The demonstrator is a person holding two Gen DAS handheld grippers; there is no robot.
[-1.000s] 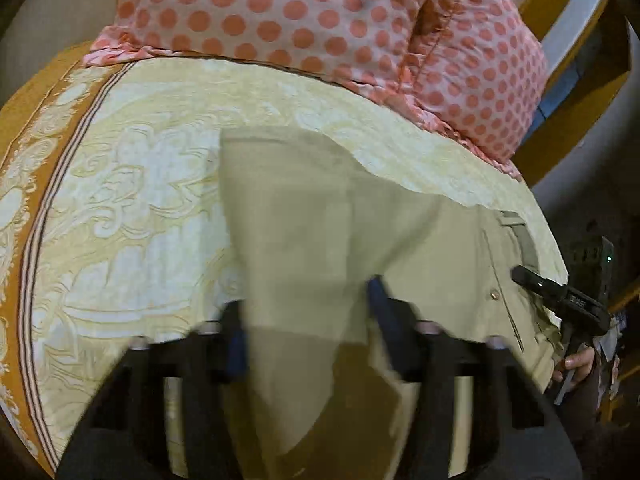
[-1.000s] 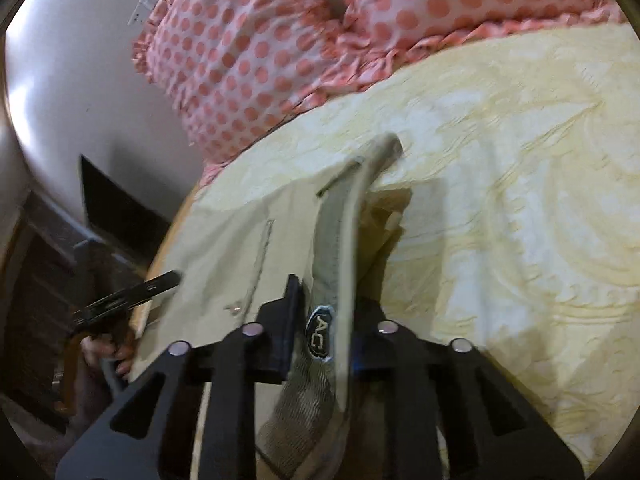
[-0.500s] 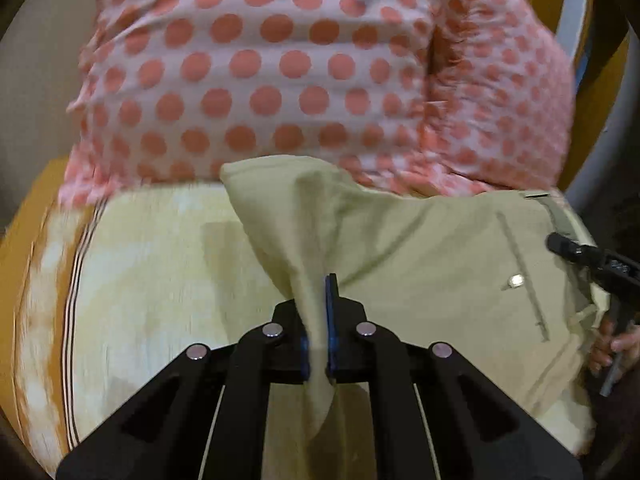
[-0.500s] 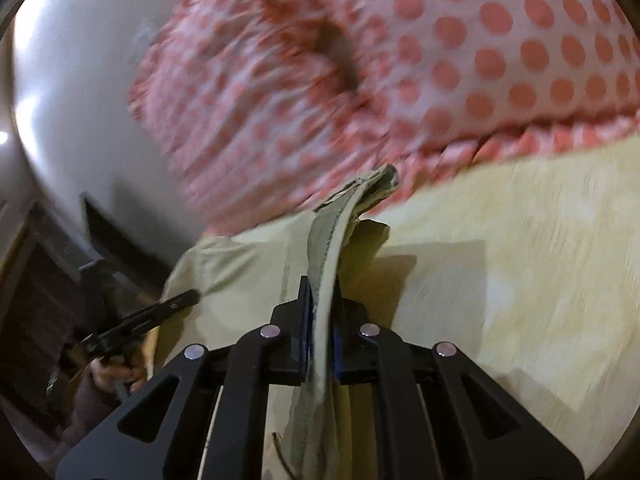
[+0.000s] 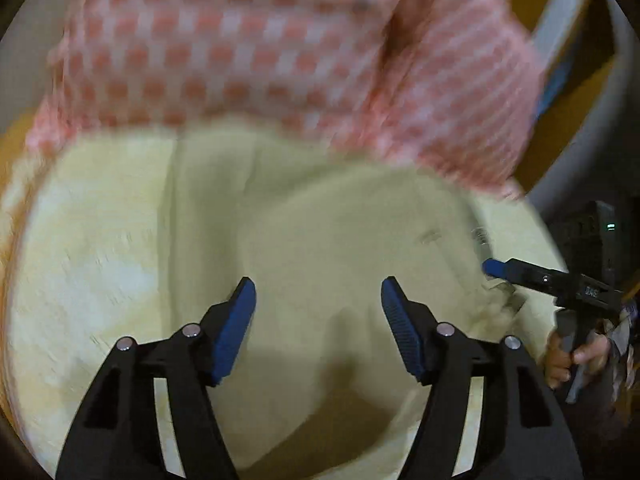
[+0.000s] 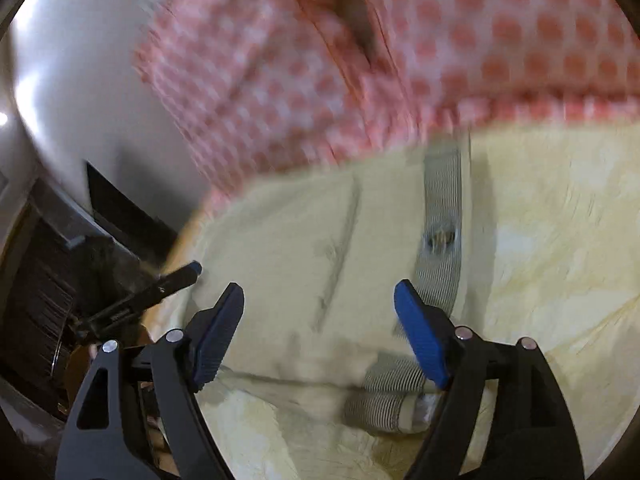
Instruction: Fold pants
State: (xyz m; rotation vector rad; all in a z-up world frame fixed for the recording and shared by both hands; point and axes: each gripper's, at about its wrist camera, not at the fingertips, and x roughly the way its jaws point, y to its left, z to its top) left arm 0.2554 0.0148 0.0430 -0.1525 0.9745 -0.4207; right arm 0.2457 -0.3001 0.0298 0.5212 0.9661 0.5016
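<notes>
The khaki pants (image 5: 320, 240) lie folded over on the yellow bedspread (image 5: 88, 264), their far edge near the pillows. My left gripper (image 5: 318, 304) is open and empty just above the cloth. My right gripper (image 6: 320, 308) is open and empty over the waist end of the pants (image 6: 304, 248), where the grey striped inner waistband (image 6: 442, 220) shows. The right gripper also shows in the left wrist view (image 5: 496, 268) at the pants' right edge. The left gripper shows in the right wrist view (image 6: 188, 272) at the left. Both views are motion-blurred.
Two pink polka-dot pillows (image 5: 280, 48) lie across the head of the bed, also in the right wrist view (image 6: 400, 60). A white wall (image 6: 80, 100) and dark furniture (image 6: 40, 280) stand past the bed's left side. A wooden bed frame (image 5: 572, 92) is at right.
Both grippers were shut on the pants and carried them toward the pillows. Now both have opened and let go, and the cloth lies flat on the bed.
</notes>
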